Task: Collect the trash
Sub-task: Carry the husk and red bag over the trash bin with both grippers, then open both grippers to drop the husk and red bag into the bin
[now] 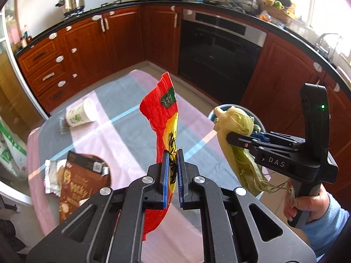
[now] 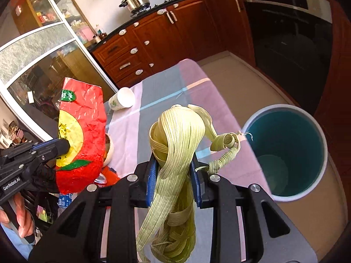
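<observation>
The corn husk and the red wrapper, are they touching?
Apart. The right wrist view shows tablecloth between the red wrapper and the corn husk; each hangs from its own claw.

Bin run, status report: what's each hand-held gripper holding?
Left hand-held gripper shut on red wrapper. Right hand-held gripper shut on corn husk. Bin open, path unobstructed.
</observation>
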### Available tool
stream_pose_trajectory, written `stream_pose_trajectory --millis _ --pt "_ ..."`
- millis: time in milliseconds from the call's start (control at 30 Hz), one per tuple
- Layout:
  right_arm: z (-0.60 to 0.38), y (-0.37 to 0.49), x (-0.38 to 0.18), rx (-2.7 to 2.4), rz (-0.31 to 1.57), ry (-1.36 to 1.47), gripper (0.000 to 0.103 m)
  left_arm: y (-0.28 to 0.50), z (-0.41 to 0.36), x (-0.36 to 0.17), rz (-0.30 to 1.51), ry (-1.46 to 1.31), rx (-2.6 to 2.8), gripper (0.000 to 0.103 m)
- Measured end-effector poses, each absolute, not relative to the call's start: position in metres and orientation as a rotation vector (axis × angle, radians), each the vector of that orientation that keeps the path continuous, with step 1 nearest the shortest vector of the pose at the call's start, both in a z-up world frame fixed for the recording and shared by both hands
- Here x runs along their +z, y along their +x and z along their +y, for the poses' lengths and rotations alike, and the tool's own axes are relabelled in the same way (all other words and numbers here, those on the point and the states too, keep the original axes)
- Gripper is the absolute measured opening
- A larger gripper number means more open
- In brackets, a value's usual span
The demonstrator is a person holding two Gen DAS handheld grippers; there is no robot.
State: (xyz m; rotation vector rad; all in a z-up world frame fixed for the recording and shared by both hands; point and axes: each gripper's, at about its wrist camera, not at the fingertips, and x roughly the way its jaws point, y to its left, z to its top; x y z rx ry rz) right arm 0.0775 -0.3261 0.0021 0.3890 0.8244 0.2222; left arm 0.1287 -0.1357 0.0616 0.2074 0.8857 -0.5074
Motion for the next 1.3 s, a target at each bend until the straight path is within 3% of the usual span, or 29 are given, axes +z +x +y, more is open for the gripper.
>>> stream_pose_trajectory --millis 433,700,767,800,833,1233,1267,1300 --pt "-0.483 0.071 -0.014 -0.036 0.858 0.458 0.026 0.163 -0.348 0.006 0.978 0.286 -0.83 0.008" --pt "-0.517 0.096 -0.059 -0.051 0.984 0.495 0.026 0.217 -0.403 -0.059 1.127 0.283 -0.833 0.01" --pt "-0.518 0.101 -0.069 -0.048 1.009 0.508 0.026 0.227 -0.404 -0.071 1.17 0.292 -0.804 0.025" --pt "-0.517 0.104 -0.074 -0.046 1.018 0.511 0.026 0.23 -0.402 -0.073 1.167 0.299 -0.786 0.045" --pt "-0.516 0.105 -0.078 -0.045 1.025 0.51 0.026 0.23 -0.398 -0.073 1.138 0.303 -0.764 0.059" --pt "-0.504 0.118 -0.099 -0.032 1.068 0.485 0.037 0.224 -0.372 -0.059 1.095 0.288 -0.691 0.075" --pt "-0.504 0.116 -0.098 -0.039 1.069 0.479 0.041 0.224 -0.369 -0.057 1.092 0.281 -0.691 0.076" --pt "-0.503 0.115 -0.097 -0.049 1.07 0.473 0.051 0.222 -0.366 -0.057 1.09 0.274 -0.69 0.077"
